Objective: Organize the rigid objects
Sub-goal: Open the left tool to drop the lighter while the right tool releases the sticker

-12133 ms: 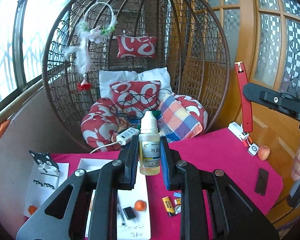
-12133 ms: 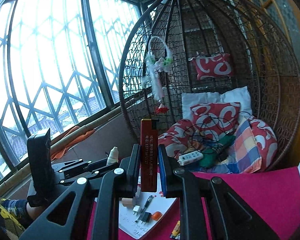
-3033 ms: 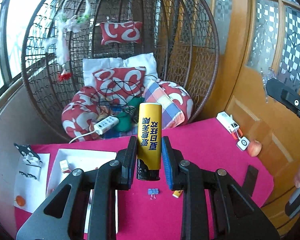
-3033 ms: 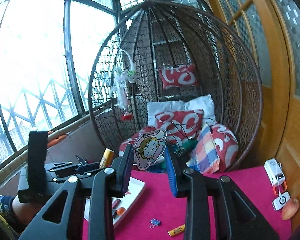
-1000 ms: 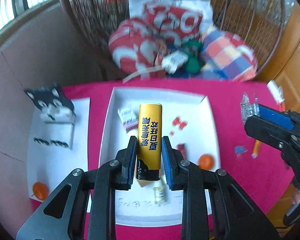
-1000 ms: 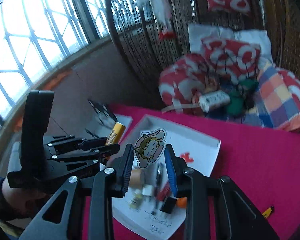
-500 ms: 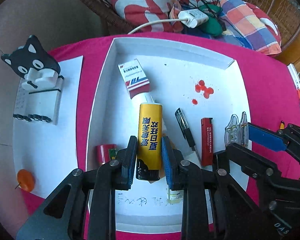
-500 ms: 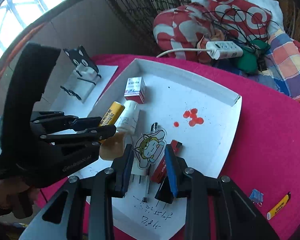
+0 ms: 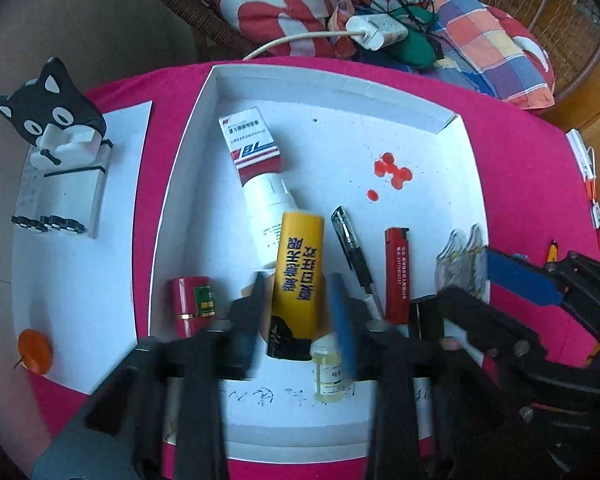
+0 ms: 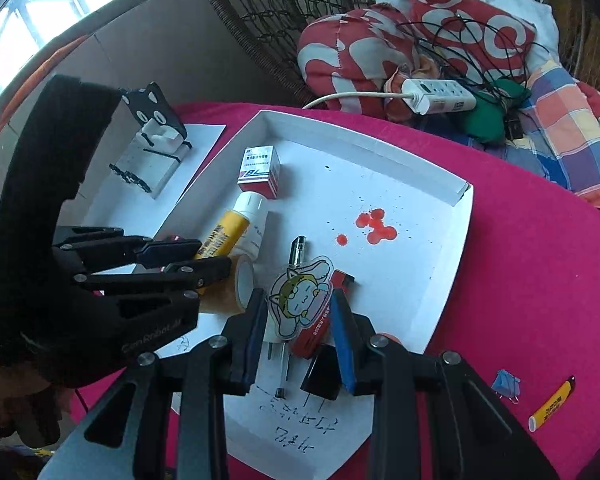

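Over the white tray on the magenta tablecloth, your left gripper points steeply down; its jaws are opening, with the yellow tube between them, tilted, pads apparently clear of it. Your right gripper holds a cartoon cat sticker between narrow jaws, low over the tray's near half.

Tray contents:
- red-and-white medicine box, far left;
- white bottle, touching the box and the yellow tube;
- black pen and red lighter, side by side right of the tube;
- small red cylinder, left;
- clear dropper bottle, near edge;
- red stains.

Off the tray: a black cat phone stand on paper; a small yellow tube and blue clip on the cloth.
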{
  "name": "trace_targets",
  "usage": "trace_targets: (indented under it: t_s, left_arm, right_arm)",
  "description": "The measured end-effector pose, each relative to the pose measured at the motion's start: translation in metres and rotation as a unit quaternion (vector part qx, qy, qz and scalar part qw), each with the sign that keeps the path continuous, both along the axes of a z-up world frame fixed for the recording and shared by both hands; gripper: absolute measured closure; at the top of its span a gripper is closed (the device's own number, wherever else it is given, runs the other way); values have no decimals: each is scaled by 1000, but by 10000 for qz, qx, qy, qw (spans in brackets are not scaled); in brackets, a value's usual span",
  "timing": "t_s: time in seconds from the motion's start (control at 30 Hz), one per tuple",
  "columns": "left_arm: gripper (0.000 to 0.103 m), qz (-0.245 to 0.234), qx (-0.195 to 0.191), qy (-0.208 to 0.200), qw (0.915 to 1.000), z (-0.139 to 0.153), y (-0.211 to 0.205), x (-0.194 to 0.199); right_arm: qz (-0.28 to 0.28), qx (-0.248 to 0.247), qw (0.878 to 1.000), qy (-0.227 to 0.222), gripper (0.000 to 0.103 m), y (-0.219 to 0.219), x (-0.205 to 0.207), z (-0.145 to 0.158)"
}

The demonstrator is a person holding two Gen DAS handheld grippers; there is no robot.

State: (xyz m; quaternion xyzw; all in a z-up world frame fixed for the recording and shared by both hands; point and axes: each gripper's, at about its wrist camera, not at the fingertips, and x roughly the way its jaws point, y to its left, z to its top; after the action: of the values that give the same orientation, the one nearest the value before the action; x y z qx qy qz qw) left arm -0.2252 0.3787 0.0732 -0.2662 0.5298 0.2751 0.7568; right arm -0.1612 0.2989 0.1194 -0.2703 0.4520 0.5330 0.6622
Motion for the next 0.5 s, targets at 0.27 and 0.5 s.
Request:
trace_targets:
  t_s: [0.27, 0.5]
  left_arm:
    - [14, 534, 326, -98, 9980, 8, 11, -21]
    - [10, 567, 469, -149, 9972, 17, 6, -25]
  right_arm:
    - [-433, 104, 9988, -217, 0, -13, 15, 2]
    - [-385, 175, 9985, -347, 0, -16, 8, 9]
